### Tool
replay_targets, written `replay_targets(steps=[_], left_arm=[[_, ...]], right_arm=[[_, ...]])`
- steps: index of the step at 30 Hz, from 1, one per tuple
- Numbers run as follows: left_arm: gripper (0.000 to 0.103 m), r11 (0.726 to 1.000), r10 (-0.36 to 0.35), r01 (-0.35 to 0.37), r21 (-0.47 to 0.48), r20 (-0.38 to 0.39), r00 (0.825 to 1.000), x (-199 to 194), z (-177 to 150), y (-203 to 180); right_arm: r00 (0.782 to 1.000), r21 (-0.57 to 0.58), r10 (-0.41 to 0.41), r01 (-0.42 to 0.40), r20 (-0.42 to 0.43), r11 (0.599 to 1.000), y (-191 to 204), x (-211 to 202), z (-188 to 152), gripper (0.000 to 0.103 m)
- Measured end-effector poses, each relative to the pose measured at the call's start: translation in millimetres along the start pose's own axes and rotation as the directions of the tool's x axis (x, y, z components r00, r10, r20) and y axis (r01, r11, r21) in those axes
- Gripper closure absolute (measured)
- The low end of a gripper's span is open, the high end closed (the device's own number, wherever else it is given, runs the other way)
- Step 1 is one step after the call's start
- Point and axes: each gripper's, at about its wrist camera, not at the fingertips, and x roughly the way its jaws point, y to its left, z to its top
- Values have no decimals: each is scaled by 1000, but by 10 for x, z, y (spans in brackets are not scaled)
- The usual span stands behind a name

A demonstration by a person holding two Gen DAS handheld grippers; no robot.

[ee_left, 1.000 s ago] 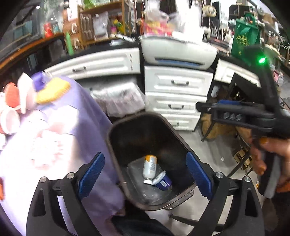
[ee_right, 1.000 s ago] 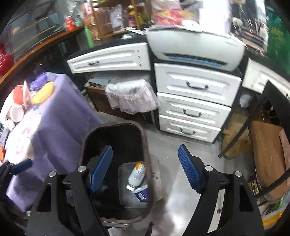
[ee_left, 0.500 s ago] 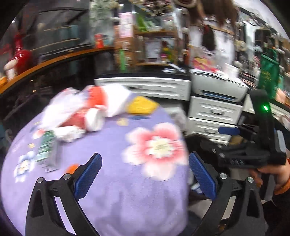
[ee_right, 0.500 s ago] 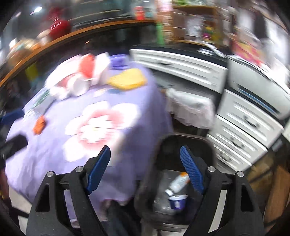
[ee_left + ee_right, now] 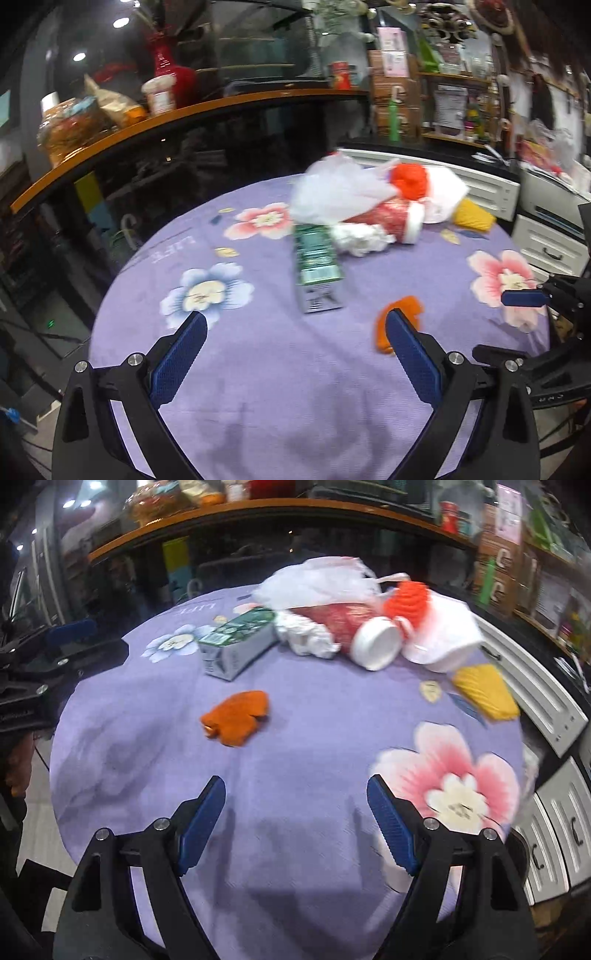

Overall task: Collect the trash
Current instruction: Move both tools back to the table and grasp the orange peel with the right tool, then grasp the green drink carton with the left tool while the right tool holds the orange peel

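1. Purple cloth with printed flowers covers the round table [image 5: 280, 387] under both of my grippers; all the trash lies on it, ahead of my jaws.
2. My left gripper [image 5: 293, 343] has its jaws spread wide, and nothing is between the blue pads.
3. Ahead of my left jaws, a little to the right of their middle, lies a green carton [image 5: 316, 266] on its side.
4. Just in front of my left gripper's right pad is an orange scrap [image 5: 400, 314], partly hidden behind that pad.
5. My right gripper [image 5: 295, 801] also has its jaws spread, with only bare cloth between them.
6. Ahead of my right gripper's left pad I see the same orange scrap [image 5: 236, 716], well apart from the pad.
7. Farther ahead lies the pile: a white plastic bag [image 5: 314, 581], a crumpled tissue [image 5: 306, 635], a red cup [image 5: 354, 627] on its side with a white lid, and an orange ribbed piece [image 5: 408, 600].
8. Ahead and to the right of my right jaws lies a yellow piece [image 5: 484, 692] near the table edge.
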Motion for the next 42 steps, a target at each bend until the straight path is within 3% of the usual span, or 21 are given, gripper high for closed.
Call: replay_targets(steps=[5, 14, 25, 28, 29, 30, 42], left_arm=[[7, 996, 19, -21, -86, -22, 1000, 84, -51, 318], [7, 994, -22, 16, -107, -57, 998, 185, -135, 359], [7, 989, -45, 30, -142, -103, 994, 335, -206, 433], [7, 989, -53, 37, -146, -112, 992, 370, -201, 440], [7, 989, -57, 39, -146, -116, 992, 384, -191, 439], [7, 989, -58, 40, -145, -119, 991, 396, -180, 437], [7, 995, -57, 47, -90, -111, 992, 440, 28, 308]], right_arm=[[999, -51, 10, -13, -54, 999, 242, 280, 187, 24], [992, -70, 17, -26, -122, 997, 384, 632, 386, 25], [992, -69, 28, -37, -123, 997, 376, 770, 462, 46], [992, -74, 37, -46, -118, 996, 395, 765, 472, 58], [993, -79, 37, -46, -113, 996, 400, 762, 476, 83], [993, -78, 37, -47, -115, 996, 396, 757, 478, 87], [993, -36, 89, -92, -84, 995, 291, 632, 460, 88]])
